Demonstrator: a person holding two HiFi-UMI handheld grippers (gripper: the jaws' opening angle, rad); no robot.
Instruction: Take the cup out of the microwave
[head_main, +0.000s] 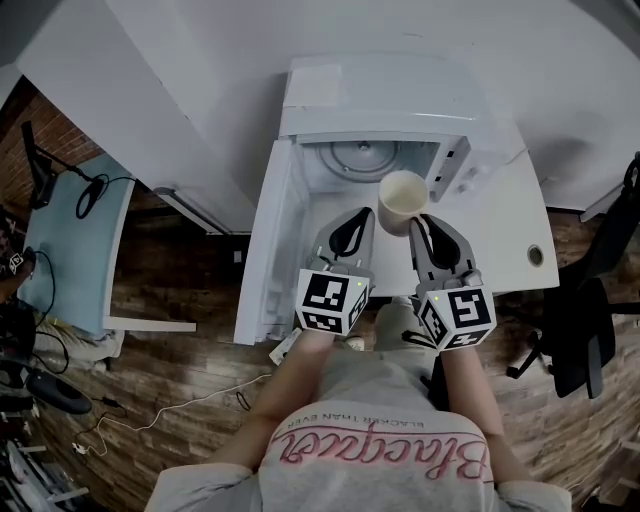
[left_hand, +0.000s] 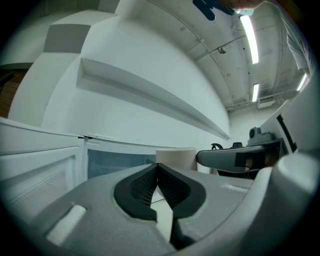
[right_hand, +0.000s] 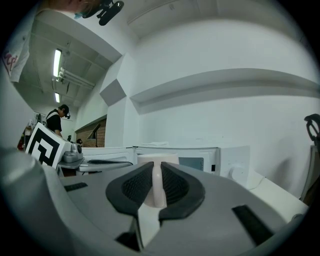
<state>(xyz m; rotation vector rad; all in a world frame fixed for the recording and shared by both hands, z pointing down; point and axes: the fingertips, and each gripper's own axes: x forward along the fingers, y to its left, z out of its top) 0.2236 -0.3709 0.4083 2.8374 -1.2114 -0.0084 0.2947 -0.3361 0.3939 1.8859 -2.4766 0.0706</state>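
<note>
Whether the right hand-held gripper (head_main: 420, 224) pinches a handle or the wall of the cream-coloured cup (head_main: 403, 200) is hard to tell. Its jaws are clamped narrow on a pale strip of the cup and hide most of the body. The cup sits just beyond its tips, at the open mouth of the white microwave (head_main: 385, 95) on the white tabletop (head_main: 520, 235). The left hand-held gripper (head_main: 357, 216) is just beside it, jaws closed together and empty.
</note>
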